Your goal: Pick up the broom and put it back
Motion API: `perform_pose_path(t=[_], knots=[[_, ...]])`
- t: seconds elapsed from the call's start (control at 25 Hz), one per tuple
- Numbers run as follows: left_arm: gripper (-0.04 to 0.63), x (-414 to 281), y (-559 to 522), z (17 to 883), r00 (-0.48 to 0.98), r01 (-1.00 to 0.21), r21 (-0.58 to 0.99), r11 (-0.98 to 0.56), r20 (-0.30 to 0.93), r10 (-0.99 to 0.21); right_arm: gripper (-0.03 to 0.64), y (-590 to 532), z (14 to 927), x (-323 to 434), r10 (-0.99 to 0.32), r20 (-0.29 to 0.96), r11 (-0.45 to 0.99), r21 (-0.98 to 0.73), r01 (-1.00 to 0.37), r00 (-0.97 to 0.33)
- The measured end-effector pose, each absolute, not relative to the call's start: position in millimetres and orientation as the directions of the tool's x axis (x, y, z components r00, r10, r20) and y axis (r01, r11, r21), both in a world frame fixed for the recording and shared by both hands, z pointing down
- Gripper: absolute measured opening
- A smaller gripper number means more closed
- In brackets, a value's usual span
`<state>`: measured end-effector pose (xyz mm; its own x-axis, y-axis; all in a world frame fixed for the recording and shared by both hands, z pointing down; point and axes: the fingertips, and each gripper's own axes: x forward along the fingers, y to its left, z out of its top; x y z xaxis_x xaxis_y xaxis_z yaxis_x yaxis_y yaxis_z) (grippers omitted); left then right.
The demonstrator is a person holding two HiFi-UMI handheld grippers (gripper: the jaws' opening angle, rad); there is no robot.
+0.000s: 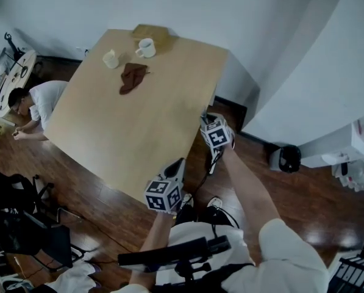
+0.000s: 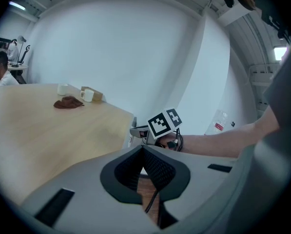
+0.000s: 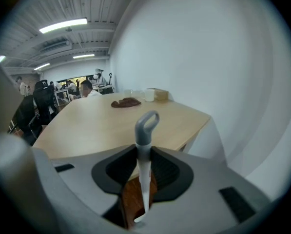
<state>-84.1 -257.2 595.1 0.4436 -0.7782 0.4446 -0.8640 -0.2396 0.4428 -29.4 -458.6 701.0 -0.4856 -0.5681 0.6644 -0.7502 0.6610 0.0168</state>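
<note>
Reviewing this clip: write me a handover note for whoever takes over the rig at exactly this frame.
Right gripper: shut on the broom just under its grey loop end. The shaft points down towards the floor, beside the table.
Left gripper: shut and empty, close to the right one.
Done: the broom is in the grip.
Left: put it back. No view shows where it belongs.

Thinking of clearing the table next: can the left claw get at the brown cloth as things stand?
Probably, with a long lean. The left claw is empty and shut at the near edge of the table; the brown cloth lies far across, by the mugs, with only bare tabletop between.
</note>
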Motion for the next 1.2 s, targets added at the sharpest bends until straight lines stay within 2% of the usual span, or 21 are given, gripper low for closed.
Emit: perform_pose_path(t=[0.28, 0.44, 0.52, 0.68, 0.76, 0.8, 0.96, 1.2], knots=[[-0.011, -111, -256, 593, 0.406, -0.875, 0.44, -0.201, 0.442, -0.8, 0.123, -470, 704, -53, -0.572, 0.677, 0.652, 0.032, -0.757, -0.464], [-0.011, -118, -256, 592, 0.408, -0.873, 0.442, -0.203, 0.436, -0.802, 0.164, -466, 697, -53, -0.574, 0.658, 0.657, 0.014, -0.754, -0.487], [-0.011, -116, -259, 592, 0.419, -0.869, 0.445, -0.216, 0.43, -0.8, 0.189, -460, 687, -45, -0.587, 0.639, 0.65, 0.007, -0.76, -0.497], [-0.011, -104, -267, 587, 0.452, -0.858, 0.446, -0.255, 0.417, -0.789, 0.189, -432, 657, -8, -0.632, 0.566, 0.593, -0.086, -0.801, -0.529], [-0.011, -97, -274, 584, 0.471, -0.85, 0.446, -0.28, 0.406, -0.783, 0.055, -412, 643, 19, -0.658, 0.524, 0.546, -0.163, -0.822, -0.541], [-0.011, -92, -278, 581, 0.481, -0.845, 0.446, -0.293, 0.4, -0.78, 0.014, -401, 639, 35, -0.67, 0.51, 0.517, -0.2, -0.832, -0.539], [-0.011, -69, -290, 571, 0.523, -0.828, 0.439, -0.349, 0.379, -0.764, 0.009, -361, 619, 96, -0.721, 0.474, 0.406, -0.302, -0.862, -0.506], [-0.011, -28, -300, 558, 0.59, -0.791, 0.432, -0.434, 0.352, -0.726, 0.011, -330, 582, 163, -0.805, 0.419, 0.294, -0.332, -0.896, -0.42]])
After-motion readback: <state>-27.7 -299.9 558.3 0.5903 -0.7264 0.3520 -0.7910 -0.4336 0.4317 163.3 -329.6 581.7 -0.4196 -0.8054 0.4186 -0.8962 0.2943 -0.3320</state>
